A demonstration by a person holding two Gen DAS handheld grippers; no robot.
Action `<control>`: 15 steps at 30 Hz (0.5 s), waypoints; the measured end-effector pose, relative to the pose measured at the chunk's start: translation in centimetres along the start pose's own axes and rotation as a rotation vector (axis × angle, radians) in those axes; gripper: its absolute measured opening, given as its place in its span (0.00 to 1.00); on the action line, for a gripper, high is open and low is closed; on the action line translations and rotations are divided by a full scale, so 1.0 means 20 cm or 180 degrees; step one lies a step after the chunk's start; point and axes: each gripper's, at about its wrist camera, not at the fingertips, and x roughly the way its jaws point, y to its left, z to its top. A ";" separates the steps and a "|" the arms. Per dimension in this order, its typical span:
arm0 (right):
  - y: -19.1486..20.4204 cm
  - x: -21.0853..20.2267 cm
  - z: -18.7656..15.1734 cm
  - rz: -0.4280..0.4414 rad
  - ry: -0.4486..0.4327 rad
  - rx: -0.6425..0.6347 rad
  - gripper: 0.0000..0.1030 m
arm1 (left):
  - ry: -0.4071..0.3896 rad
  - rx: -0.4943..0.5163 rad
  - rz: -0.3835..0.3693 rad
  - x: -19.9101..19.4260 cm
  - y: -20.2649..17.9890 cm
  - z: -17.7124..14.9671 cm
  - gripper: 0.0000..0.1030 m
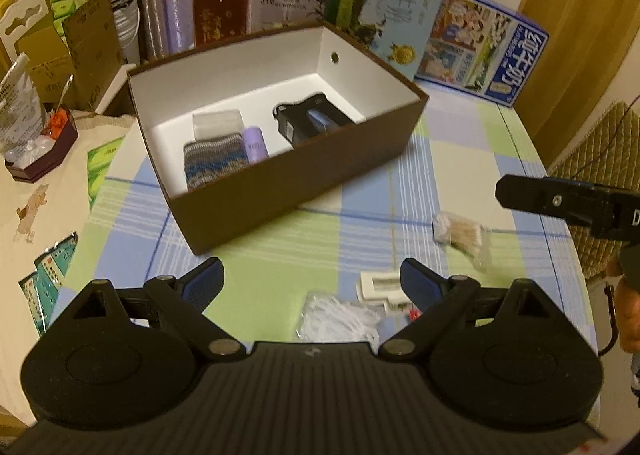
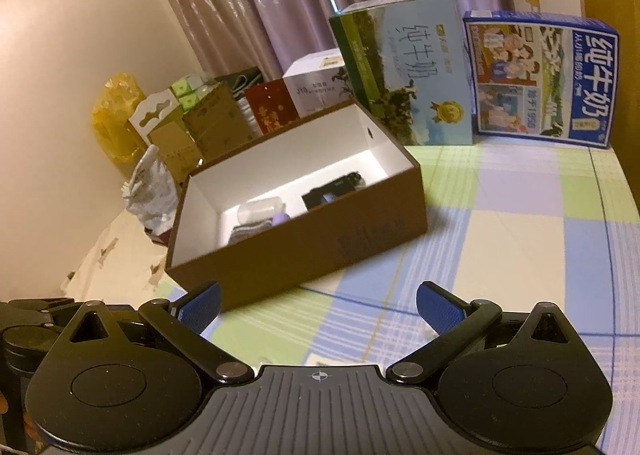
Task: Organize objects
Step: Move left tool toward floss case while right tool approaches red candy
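Brown cardboard box [image 1: 304, 183] with white lining sits open-topped to collect clutter; inside it lie a striped knitted pouch [image 1: 214, 165], lilac bottle [image 1: 256, 145] and black device [image 1: 310, 119]. In front of the box, packets [image 1: 460, 235] wait loose. Left gripper [image 1: 312, 281] and right gripper [image 2: 318, 305] gape wide, empty.

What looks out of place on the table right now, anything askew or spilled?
Nothing is spilled or damaged. The brown box sits askew to the checked tablecloth, and several small packets still lie loose outside it: a clear bag, a white card and a crumpled plastic packet.
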 end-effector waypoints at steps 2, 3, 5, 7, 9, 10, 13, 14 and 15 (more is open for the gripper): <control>-0.02 -0.01 -0.03 -0.0022 0.0024 0.0010 0.98 | 0.0045 0.0014 -0.0007 0.00 -0.02 -0.03 0.90; -0.02 -0.02 -0.04 -0.0026 0.0037 0.0021 0.98 | 0.0060 0.0022 -0.0006 0.01 -0.03 -0.05 0.90; -0.04 -0.03 -0.07 -0.0032 0.0068 0.0033 0.98 | 0.0097 0.0033 -0.0006 0.01 -0.05 -0.08 0.90; -0.05 -0.04 -0.09 -0.0041 0.0095 0.0038 0.98 | 0.0123 0.0033 -0.0009 0.01 -0.06 -0.11 0.90; -0.06 -0.05 -0.12 -0.0051 0.0122 0.0044 0.98 | 0.0144 0.0031 -0.0008 0.01 -0.07 -0.13 0.90; -0.07 -0.06 -0.13 -0.0056 0.0140 0.0046 0.98 | 0.0154 0.0028 -0.0005 0.01 -0.08 -0.15 0.90; -0.09 -0.07 -0.17 -0.0087 0.0196 0.0062 0.98 | 0.0191 0.0021 0.0005 0.02 -0.09 -0.17 0.90; -0.09 -0.07 -0.18 -0.0096 0.0214 0.0073 0.98 | 0.0205 0.0020 0.0008 0.02 -0.10 -0.19 0.90; -0.10 -0.07 -0.19 -0.0102 0.0226 0.0082 0.98 | 0.0218 0.0020 0.0006 0.02 -0.11 -0.19 0.90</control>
